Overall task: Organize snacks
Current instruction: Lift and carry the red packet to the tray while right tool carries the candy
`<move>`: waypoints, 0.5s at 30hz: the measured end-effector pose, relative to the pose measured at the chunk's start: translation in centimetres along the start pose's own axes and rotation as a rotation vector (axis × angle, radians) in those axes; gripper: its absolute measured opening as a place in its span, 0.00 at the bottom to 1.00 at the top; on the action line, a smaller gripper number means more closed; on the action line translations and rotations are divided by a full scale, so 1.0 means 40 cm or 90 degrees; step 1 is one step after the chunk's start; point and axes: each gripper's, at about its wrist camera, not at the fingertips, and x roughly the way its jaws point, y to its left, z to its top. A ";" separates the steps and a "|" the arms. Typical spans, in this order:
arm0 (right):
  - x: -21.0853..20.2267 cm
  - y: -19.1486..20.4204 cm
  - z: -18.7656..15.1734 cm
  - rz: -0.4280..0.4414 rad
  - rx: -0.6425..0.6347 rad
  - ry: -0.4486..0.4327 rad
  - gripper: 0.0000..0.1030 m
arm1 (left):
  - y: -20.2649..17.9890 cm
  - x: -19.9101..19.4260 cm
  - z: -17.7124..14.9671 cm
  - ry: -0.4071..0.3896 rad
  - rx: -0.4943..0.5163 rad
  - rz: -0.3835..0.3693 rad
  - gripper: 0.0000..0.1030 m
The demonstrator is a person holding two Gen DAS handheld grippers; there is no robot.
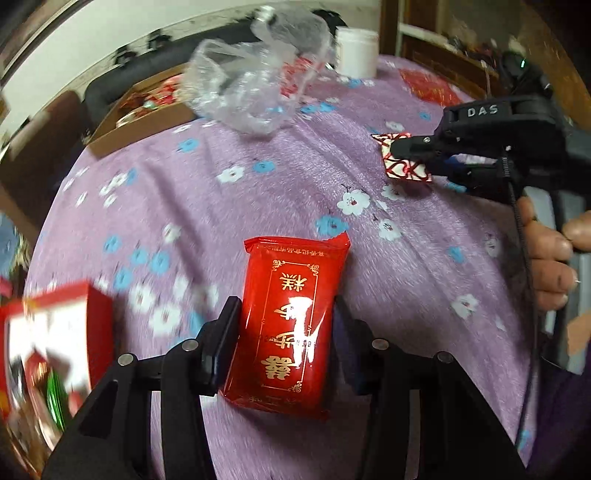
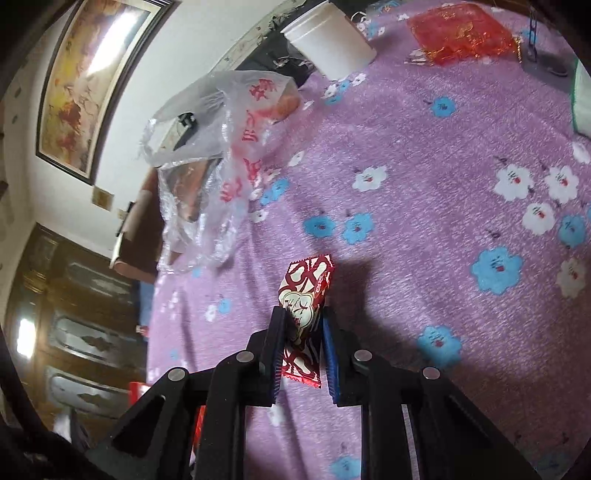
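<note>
Nearest thing: red packet [image 1: 291,317] with gold characters, standing between the fingers of my left gripper [image 1: 286,334], above the purple flowered tablecloth [image 1: 229,221].
Left jaws: partway open, pads pressed on both long sides of the red packet.
Right jaws: narrow, clamped on a small red-and-white candy [image 2: 304,295] held in my right gripper [image 2: 301,350]; its top end stuck out past the fingertips.
Person's hand: fingers [image 1: 550,254] wrapped round the right gripper's handle at the right edge of the left wrist view.
Open room: a broad bare stretch of cloth lay between the two grippers and the far side of the table.
Far edge: one crumpled clear plastic bag [image 2: 210,158], one white tub [image 2: 328,40] beside it, one flat red pouch [image 2: 461,33] well apart toward the right.
Left edge: one red-and-white box [image 1: 55,339], blurred, near my left fingers.
Beyond the table: one open cardboard box [image 1: 144,107] past the far left rim.
Count of snacks in the grippers: two, one in each.
</note>
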 end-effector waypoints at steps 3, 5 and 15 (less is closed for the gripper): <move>-0.004 0.009 -0.005 0.037 0.001 0.006 0.19 | 0.018 -0.054 -0.030 -0.032 -0.020 0.023 0.45; -0.005 0.018 -0.011 0.057 -0.002 0.009 0.18 | 0.027 -0.093 -0.049 -0.057 -0.023 0.051 0.45; -0.005 0.092 -0.057 0.042 -0.090 -0.007 0.18 | 0.137 -0.232 -0.122 -0.128 -0.096 0.128 0.45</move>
